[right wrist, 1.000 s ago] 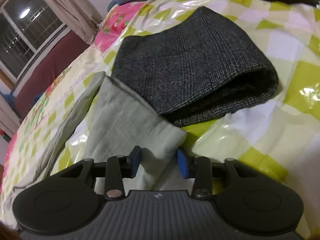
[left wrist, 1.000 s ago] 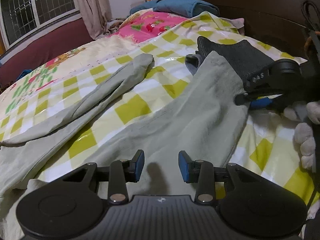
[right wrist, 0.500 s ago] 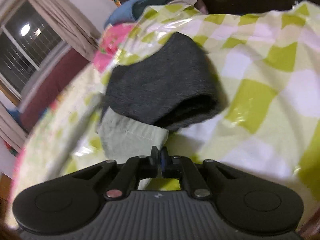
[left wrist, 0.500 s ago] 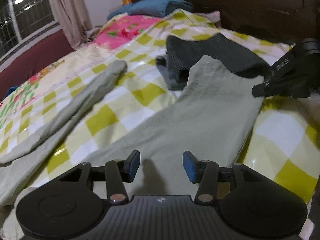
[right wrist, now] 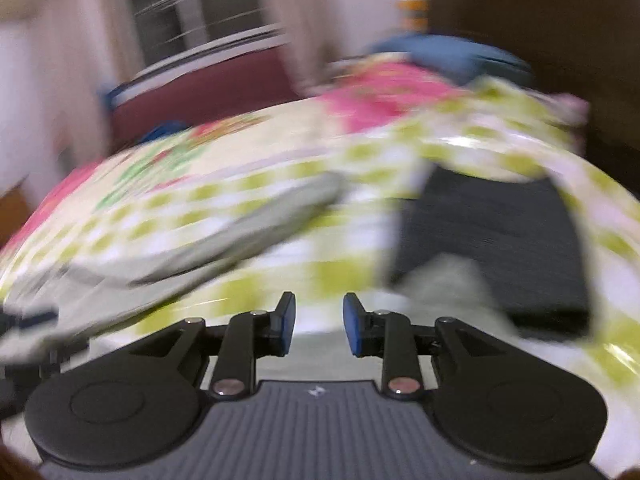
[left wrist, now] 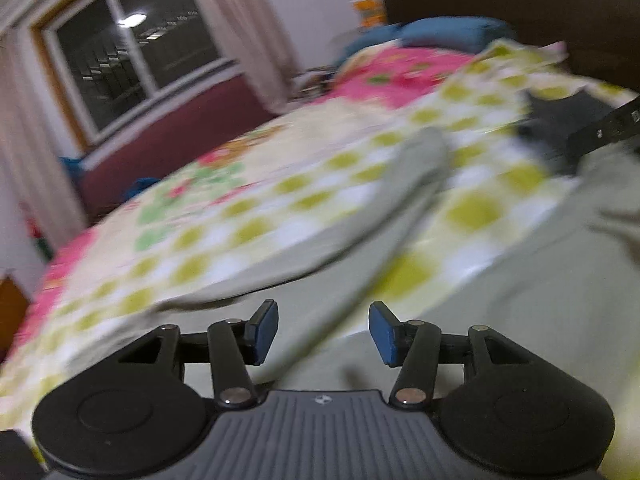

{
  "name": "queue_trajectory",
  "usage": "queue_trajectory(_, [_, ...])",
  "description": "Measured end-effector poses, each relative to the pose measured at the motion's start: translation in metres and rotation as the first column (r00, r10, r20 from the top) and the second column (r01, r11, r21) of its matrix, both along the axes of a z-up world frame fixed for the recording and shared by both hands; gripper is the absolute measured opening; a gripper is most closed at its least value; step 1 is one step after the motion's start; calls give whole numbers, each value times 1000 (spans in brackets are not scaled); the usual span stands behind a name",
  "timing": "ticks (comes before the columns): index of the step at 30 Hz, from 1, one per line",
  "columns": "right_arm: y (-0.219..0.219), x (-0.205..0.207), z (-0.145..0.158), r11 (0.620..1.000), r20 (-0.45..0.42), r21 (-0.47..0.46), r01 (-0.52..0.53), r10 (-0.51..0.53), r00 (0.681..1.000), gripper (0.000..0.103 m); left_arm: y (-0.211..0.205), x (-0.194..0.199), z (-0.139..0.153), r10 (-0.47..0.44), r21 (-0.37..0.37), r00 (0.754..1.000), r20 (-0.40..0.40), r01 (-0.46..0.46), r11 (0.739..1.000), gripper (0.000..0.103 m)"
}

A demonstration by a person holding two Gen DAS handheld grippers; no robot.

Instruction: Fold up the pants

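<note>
At the near edge of the bed, the left gripper and right gripper hang over the pale green pants, jaws opening, nothing between them. Farther off, one leg lies splayed; a dark folded garment adjoins the other hem, and a hasty grasp may snag it.

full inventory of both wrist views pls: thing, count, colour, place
pants: 1, pale grey-green, spread on the bed, legs apart
folded garment: 1, dark grey, beyond the pants' right leg
bedcover: 1, yellow-green and white checks, under everything
pillow: 1, blue, at the headboard
headboard: 1, dark brown, far end
window: 1, dark panes, left wall
left gripper: 1, black, blue pads, opening, nothing between
right gripper: 1, same, opening, nothing between
</note>
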State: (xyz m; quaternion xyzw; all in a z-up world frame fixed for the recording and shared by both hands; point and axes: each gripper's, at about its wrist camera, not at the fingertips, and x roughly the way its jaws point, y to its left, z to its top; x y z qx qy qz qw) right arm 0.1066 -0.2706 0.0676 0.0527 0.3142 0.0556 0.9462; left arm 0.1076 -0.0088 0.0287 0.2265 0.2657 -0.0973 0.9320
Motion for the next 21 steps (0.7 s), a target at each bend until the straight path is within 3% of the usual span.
queue_trajectory(2, [43,28,-2,993,-14,-25,-112,111,994,28,36,10,-3,67,44,997,30,-68,997,68])
queue_trajectory(5, [117,73,-12,950,-25,-72,-304,303,953,28,87,34,-8,170,93,984,47,-174,980,69])
queue_trajectory(10, [231,133,-39,790,-61,-185,-584,584,809,34,160,81,-16,275,161,961,37,-278,947,73])
queue_trajectory(12, [263,156,-49,747,-117,-199,-634,624,773,36,186,104,-23,303,195,953,26,-302,933,74])
queue_trajectory(16, [300,182,-58,722,-204,-175,-669,638,742,37,222,145,-34,329,236,944,-16,-316,919,75])
queue_trajectory(19, [313,193,-58,711,-237,-185,-678,638,733,42,243,173,-38,348,194,935,-70,-330,924,80])
queue_trajectory(21, [325,204,-62,696,-280,-187,-694,639,716,47,255,182,-44,340,166,934,-107,-320,933,90])
